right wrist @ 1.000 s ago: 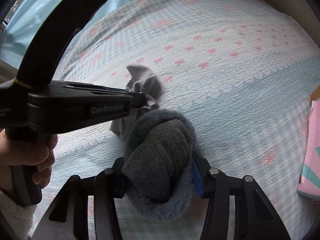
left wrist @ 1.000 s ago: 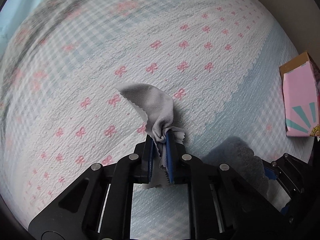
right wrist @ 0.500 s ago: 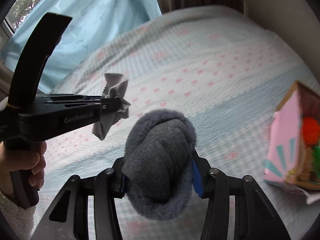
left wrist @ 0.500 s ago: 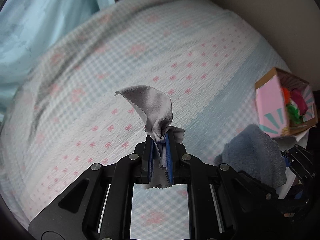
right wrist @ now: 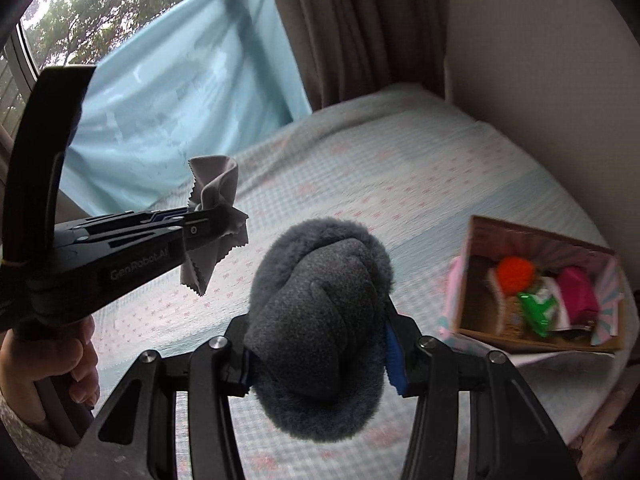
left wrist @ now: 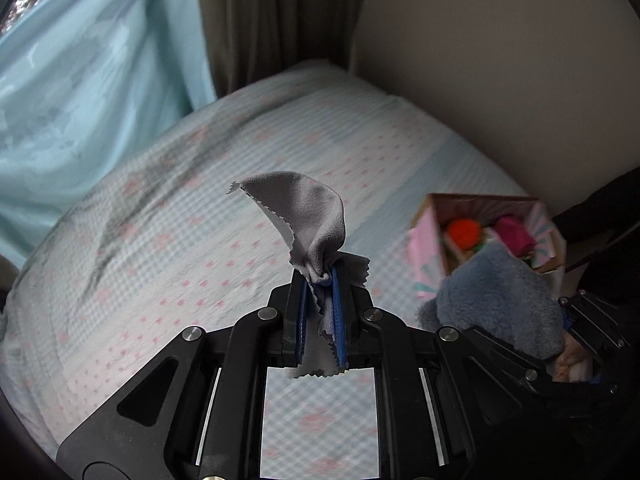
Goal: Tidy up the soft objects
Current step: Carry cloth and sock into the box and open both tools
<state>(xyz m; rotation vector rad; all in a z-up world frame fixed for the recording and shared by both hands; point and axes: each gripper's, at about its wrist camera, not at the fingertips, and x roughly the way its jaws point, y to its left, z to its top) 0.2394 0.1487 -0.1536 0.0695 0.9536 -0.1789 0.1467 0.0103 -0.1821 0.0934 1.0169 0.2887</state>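
Left wrist cam sits just behind its black two-finger gripper (left wrist: pixel 320 276), looks fwd & steeply down, high over the pale blue checked bedspread w/ pink bows (left wrist: pixel 168 264). Right wrist cam, same setup, right next to it, same tilt. Both share the bedspread, open pink cardboard box (left wrist: pixel 428 248) at right, brown curtain (right wrist: pixel 360 20), light blue sheet over the window (right wrist: pixel 180 80). Each sees the other gripper at frame edge.
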